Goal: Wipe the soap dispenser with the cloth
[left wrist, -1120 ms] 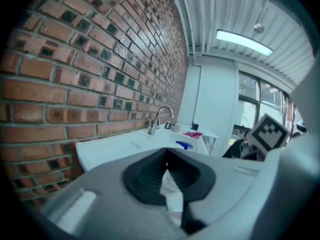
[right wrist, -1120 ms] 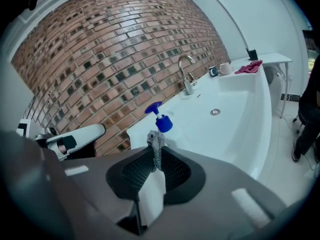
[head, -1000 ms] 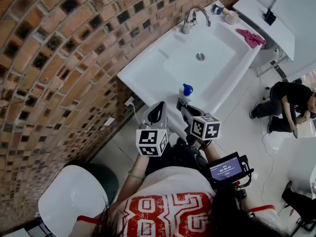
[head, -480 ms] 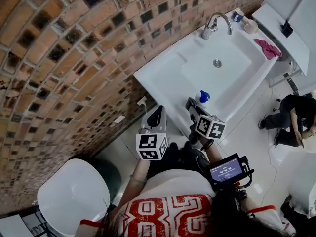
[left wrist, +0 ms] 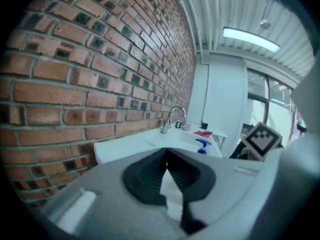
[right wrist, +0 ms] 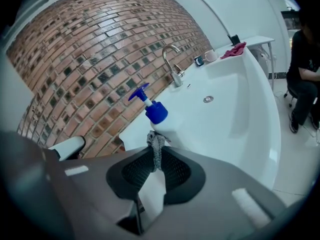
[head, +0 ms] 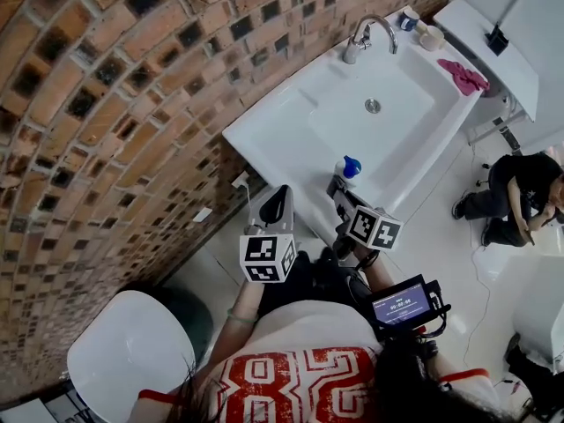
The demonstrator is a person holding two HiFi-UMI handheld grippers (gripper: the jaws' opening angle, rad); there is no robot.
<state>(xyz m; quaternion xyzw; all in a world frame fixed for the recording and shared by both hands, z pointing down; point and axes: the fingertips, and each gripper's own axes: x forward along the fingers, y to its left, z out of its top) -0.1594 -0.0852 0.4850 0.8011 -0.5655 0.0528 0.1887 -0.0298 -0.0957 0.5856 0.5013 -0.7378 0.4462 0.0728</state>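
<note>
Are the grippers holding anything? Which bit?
The right gripper pinches a grey cloth by a bunched bit, at its jaw tips. The left gripper holds nothing.

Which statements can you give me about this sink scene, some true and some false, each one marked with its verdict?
1. The right tool is shut on a piece of grey cloth. True.
2. The soap dispenser has a red pump head. False: the pump head is blue.
3. The left tool holds the soap dispenser. False: its jaws are together with nothing between them, and the dispenser stands on the near rim of the sink.
4. A pink cloth lies on the white table beside the sink. True.
5. Water runs from the faucet. False: no water shows.
</note>
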